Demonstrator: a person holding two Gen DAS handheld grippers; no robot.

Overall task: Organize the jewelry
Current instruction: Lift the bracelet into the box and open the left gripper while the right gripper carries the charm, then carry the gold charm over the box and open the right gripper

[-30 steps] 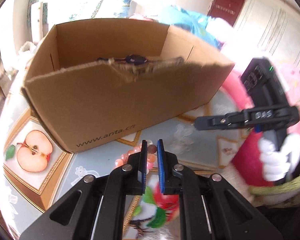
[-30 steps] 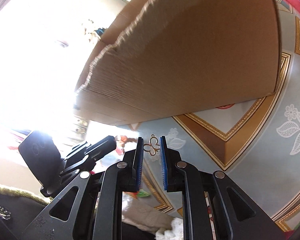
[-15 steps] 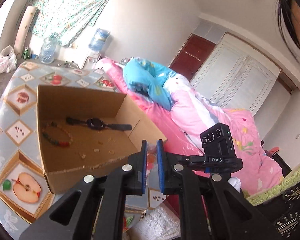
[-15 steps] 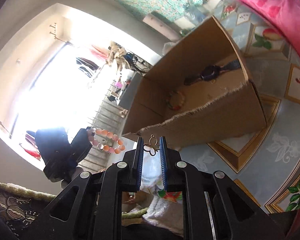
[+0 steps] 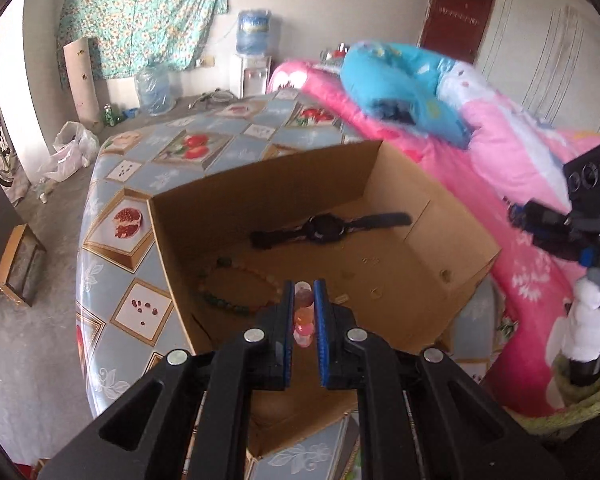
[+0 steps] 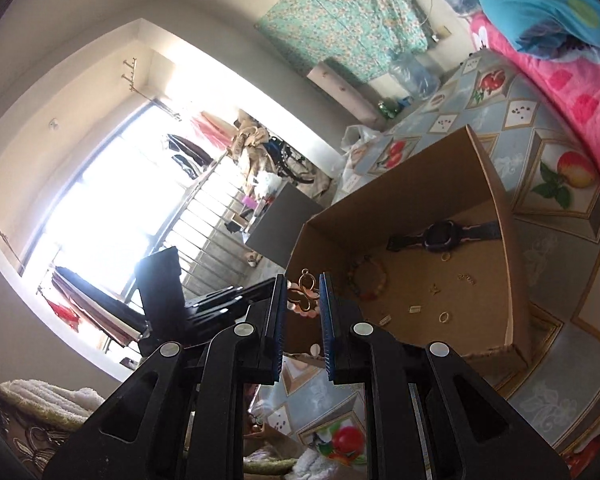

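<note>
An open cardboard box (image 5: 452,216) (image 6: 496,196) stands on the fruit-patterned table. Inside lie a dark wristwatch (image 5: 324,229) (image 6: 444,234), a beaded bracelet (image 5: 236,288) (image 6: 370,280) and several small rings and clasps (image 6: 444,316). My left gripper (image 5: 303,295) hangs over the box's near side, shut on a pink bead bracelet (image 5: 304,318) that dangles between its pads. My right gripper (image 6: 303,294) is beside the box, shut on a gold butterfly pendant (image 6: 302,296). Each gripper shows in the other's view: the right gripper (image 5: 588,216) at the right, the left gripper (image 6: 168,300) at the left.
The table (image 5: 128,304) carries a blue cloth with fruit squares. A pink quilt (image 5: 512,152) with a blue pillow (image 5: 400,80) borders the table's right side. Water bottles (image 5: 152,88) and a white bag (image 5: 70,148) sit on the floor beyond. A white-gloved hand (image 5: 584,324) holds the right gripper.
Both grippers have risen from table level beside the box to above its rim, so the inside now shows. The pink bracelet and the gold pendant came up with them.
</note>
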